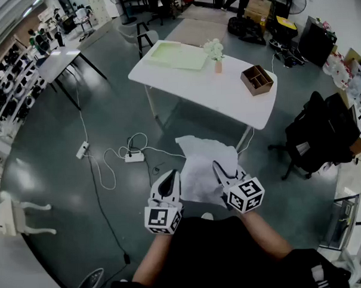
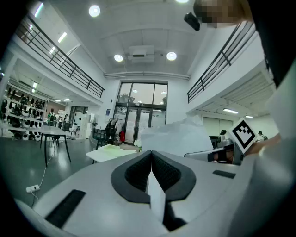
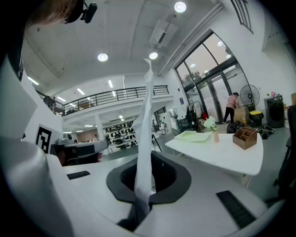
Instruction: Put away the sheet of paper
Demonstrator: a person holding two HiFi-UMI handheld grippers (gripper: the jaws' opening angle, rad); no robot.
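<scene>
The white sheet of paper [image 1: 203, 162] hangs crumpled in the air in front of me, held at its near edge by both grippers. My left gripper [image 1: 170, 174] is shut on the paper's left corner; in the left gripper view a strip of paper [image 2: 156, 194] sits pinched between the closed jaws [image 2: 151, 156]. My right gripper [image 1: 220, 167] is shut on the right corner; in the right gripper view the paper [image 3: 146, 134] rises edge-on from its jaws [image 3: 147, 162]. Both stand over the floor, short of the white table [image 1: 226, 93].
On the table lie a pale green tray [image 1: 176, 56], a vase of flowers [image 1: 215, 52] and a wooden organizer [image 1: 256, 80]. A power strip with cables [image 1: 133, 155] lies on the floor. A black chair [image 1: 322, 134] stands right. A person [image 3: 230, 107] works far behind.
</scene>
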